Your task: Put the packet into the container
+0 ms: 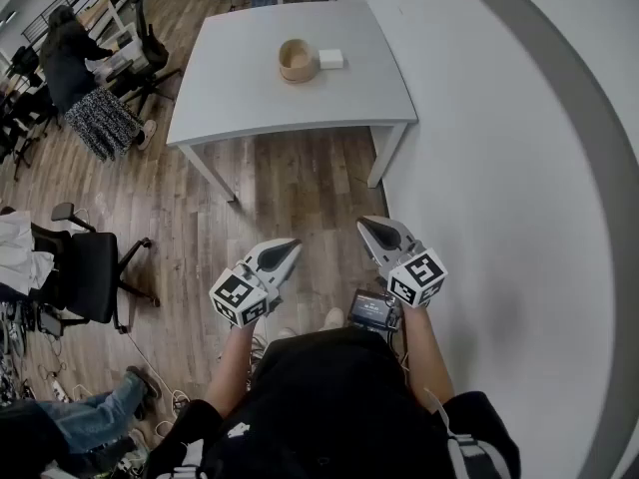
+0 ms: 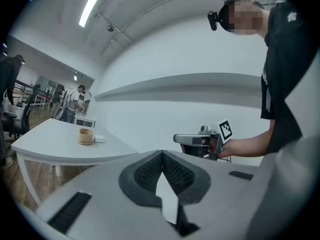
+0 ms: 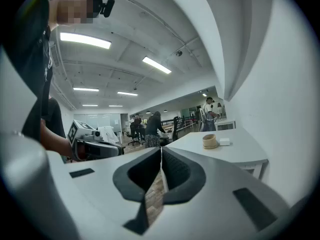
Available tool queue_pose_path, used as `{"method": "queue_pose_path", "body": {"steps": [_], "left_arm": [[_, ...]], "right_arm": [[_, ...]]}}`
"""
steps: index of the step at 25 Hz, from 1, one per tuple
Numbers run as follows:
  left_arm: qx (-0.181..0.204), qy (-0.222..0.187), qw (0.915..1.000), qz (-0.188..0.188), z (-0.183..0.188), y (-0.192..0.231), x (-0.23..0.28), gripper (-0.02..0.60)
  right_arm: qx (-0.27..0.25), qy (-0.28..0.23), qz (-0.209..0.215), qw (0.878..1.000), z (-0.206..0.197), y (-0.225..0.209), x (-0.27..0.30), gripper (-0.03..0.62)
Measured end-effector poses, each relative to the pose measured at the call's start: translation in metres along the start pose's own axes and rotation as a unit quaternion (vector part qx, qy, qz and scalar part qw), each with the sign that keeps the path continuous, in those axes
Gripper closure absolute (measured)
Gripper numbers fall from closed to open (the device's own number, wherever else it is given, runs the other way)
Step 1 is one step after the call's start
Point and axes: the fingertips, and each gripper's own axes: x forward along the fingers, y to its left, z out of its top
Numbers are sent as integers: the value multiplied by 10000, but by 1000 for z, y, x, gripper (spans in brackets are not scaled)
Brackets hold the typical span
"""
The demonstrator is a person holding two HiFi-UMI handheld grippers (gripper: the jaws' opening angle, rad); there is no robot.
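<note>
**Q:** Head view: what does it show?

**A:** A pale grey rectangular counter [image 1: 250, 93] stands well ahead, across a wood-plank floor [image 1: 290, 183]. On it sits a round, tan wooden container [image 1: 297, 60]. A small, flat white packet [image 1: 331, 59] lies just beside the container on its right, not inside it. The left hand-held gripper [image 1: 291, 244] and the right hand-held gripper [image 1: 363, 225] hang low in front of the person. Both point towards the counter and are well apart from it.

**Q:** Left gripper view?

**A:** The dark ribbed pads [image 2: 177, 173] meet at their tips, so the jaws are pressed together with nothing between them. Container and packet appear small on the counter at the left. The right hand-held gripper shows off to the side, roughly level.

**Q:** Right gripper view?

**A:** These jaws are likewise pressed together and empty, and only floor shows through the slit below the tips. The container and packet lie ahead and to the right, with the packet on the container's right.

**Q:** How is the step in hand done well?

**A:** By judgement, that step is the approach, since no grasp has begun.
- Walk up to the counter and spread one gripper's jaws before they reach the packet.
- Bring them in low and level over the counter top.
- Enter from the packet's free side, because the container crowds the other side.
- Close gently, since a packet this flat may slide away rather than seat between the pads.
- Lift it clear of the rim and let go over the opening.
- The idle gripper may steady the container.
</note>
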Motion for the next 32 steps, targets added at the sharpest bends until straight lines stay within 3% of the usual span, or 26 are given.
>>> {"method": "queue_pose_path", "body": {"steps": [9, 14, 21, 32], "left_arm": [[27, 8, 10000, 54, 8, 5, 53, 574], [112, 33, 9999, 95, 15, 29, 69, 574], [169, 10, 9999, 10, 24, 101, 103, 574], [-47, -153, 9997, -201, 72, 272, 151, 574]], "right_arm": [[-59, -23, 176, 9998, 3, -51, 2, 569], [-58, -1, 305, 9995, 3, -70, 31, 569], [-94, 84, 308, 9994, 5, -112, 94, 569], [-160, 283, 43, 9995, 46, -193, 254, 569]]}}
